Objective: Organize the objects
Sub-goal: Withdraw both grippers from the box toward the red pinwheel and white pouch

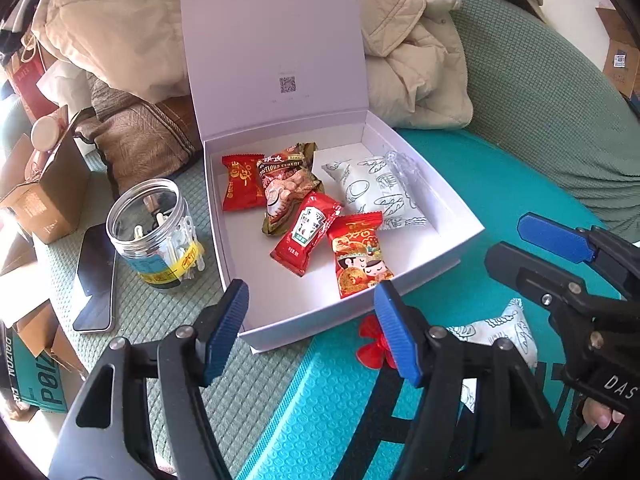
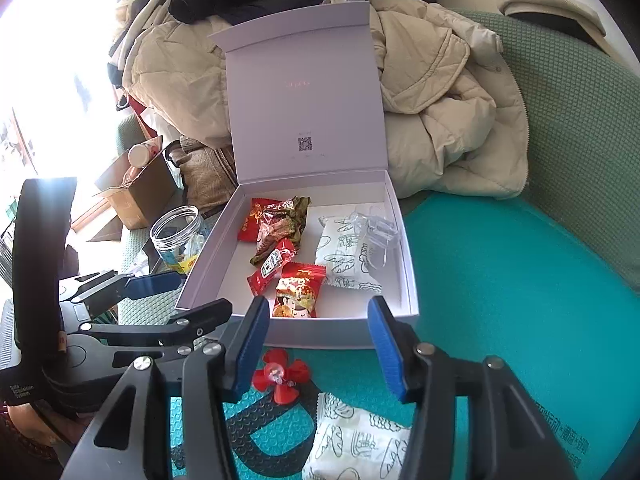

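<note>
Both the left tool (image 1: 312, 330) and right tool (image 2: 318, 344) were held parted and empty. Snack packets (image 1: 316, 232) were seen inside the open white box (image 1: 448, 204); a red bow (image 2: 280, 380) and a white packet (image 2: 356, 444) lay near it on the teal mat (image 2: 500, 300).

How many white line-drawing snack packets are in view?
2: one white packet with line drawings inside the open white box, another on the teal mat before it.

The teal mat (image 2: 500, 280) is carrying the open white box (image 2: 412, 304); at six o'clock from it the red bow (image 2: 280, 380) and the white printed packet (image 2: 356, 444) are lying.
</note>
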Available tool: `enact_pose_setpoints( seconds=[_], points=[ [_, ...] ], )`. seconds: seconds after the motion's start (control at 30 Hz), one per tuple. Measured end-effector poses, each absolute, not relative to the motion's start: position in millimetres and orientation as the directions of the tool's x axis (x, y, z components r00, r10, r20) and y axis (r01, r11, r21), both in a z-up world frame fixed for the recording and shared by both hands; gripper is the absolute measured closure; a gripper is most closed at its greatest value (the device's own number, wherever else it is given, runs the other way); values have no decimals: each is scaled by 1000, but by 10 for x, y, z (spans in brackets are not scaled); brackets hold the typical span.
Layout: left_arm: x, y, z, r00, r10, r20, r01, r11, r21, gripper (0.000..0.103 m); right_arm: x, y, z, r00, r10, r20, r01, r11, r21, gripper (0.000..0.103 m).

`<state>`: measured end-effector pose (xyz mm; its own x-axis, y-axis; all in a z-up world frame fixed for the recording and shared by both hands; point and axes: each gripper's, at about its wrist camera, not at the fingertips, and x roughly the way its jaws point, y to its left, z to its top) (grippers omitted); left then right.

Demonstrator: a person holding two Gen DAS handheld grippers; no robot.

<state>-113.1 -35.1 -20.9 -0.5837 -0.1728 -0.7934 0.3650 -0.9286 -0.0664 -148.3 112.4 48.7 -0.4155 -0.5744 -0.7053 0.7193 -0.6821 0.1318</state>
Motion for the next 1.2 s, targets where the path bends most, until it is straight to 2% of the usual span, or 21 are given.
enact_pose_setpoints(
  seconds=[0.17, 0.63, 0.87, 1.2],
  points=[
    [-992, -219, -62, -604, -185, -776, 353, -934, -53, 34, -1306, 1294, 596, -432, -575, -695, 713, -689, 127, 43],
    [-528, 94, 159, -643, -180, -744, 314, -949, -42, 28, -822, 1678, 746, -475, -539, -696, 679, -727, 101, 38],
    [-342, 180, 118, -629, -176, -757, 303, -953, -29, 27, -600, 1782, 664, -482, -505, -716, 658, -748, 85, 32],
    [-303, 301, -120, -594, -161, -788, 277, -961, -13, 27, -530, 1883, 302, -461, -461, -758, 646, -760, 69, 30]
  ],
)
